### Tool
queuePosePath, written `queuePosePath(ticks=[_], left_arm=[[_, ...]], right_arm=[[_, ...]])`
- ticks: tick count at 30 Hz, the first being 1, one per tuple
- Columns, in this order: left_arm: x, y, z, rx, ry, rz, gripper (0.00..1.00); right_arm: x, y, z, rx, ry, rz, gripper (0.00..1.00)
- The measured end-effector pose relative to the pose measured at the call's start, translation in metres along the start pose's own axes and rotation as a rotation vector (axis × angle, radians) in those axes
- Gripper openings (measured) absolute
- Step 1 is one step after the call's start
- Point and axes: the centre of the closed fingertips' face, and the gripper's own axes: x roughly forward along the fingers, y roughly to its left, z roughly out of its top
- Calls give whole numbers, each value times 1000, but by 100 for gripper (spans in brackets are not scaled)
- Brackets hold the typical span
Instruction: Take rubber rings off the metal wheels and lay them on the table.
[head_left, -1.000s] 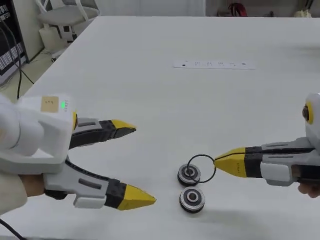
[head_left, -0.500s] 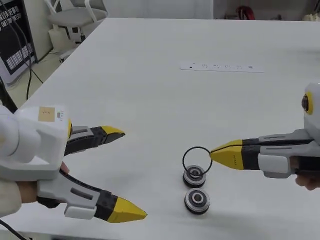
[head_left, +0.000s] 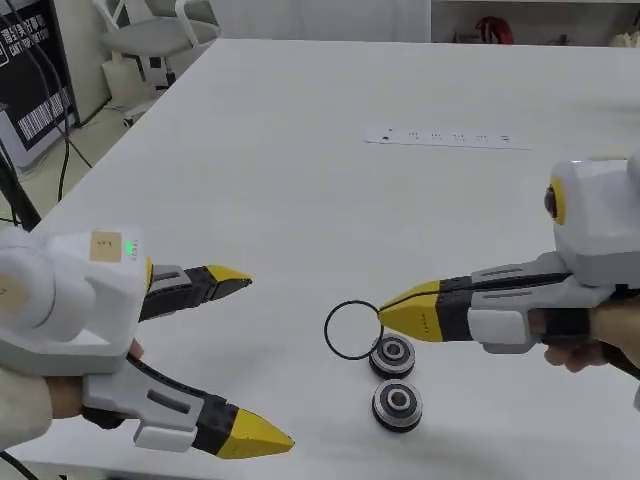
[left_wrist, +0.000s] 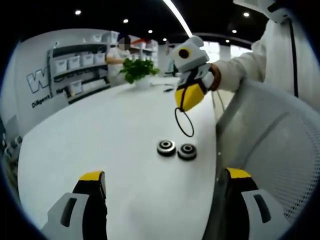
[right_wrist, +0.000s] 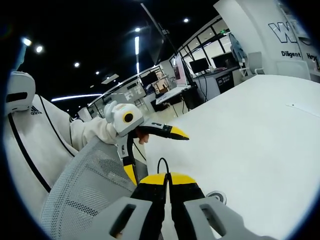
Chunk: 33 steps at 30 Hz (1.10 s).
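My right gripper (head_left: 385, 314) had its jaws pinched shut on the rubber ring (head_left: 327, 330), which dangled above the desk (head_left: 300, 150) beside the two metal wheels (head_left: 392, 354) near the front edge. My left gripper (head_left: 252, 358) hung with jaws wide apart, holding nothing. Held only at its rim, the ring might, I judged, swing and land on a wheel or roll off that edge.

Black rubber ring (head_left: 326, 330) pinched in the closed yellow tips of the right gripper (head_left: 385, 312), hung just beside two metal wheels (head_left: 392, 354) set touching on the white table (head_left: 300, 150), left gripper (head_left: 268, 360) held wide apart, power strip (head_left: 448, 138) seen farther back
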Motion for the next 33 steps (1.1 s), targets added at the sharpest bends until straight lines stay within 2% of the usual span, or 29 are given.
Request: queuePosePath(ticks=[3,15,22,29,33], left_arm=[[1,1,-1,-1,2,1,100],[2,3,-4,-7,4,9,100],[7,1,-10,-8,23,-5,100],[9,1,-13,-13,27,-12,100],[13,-2,-17,-12,39,-21,100]], right_arm=[[8,-4,-7,2,41,-1,0],[25,-8,-24,9,105,8,0],[35,-16,-41,7,158,-8,0],[45,-19,-51,7,194,-16,0],[49,-27,-59,10,214,-37,0]])
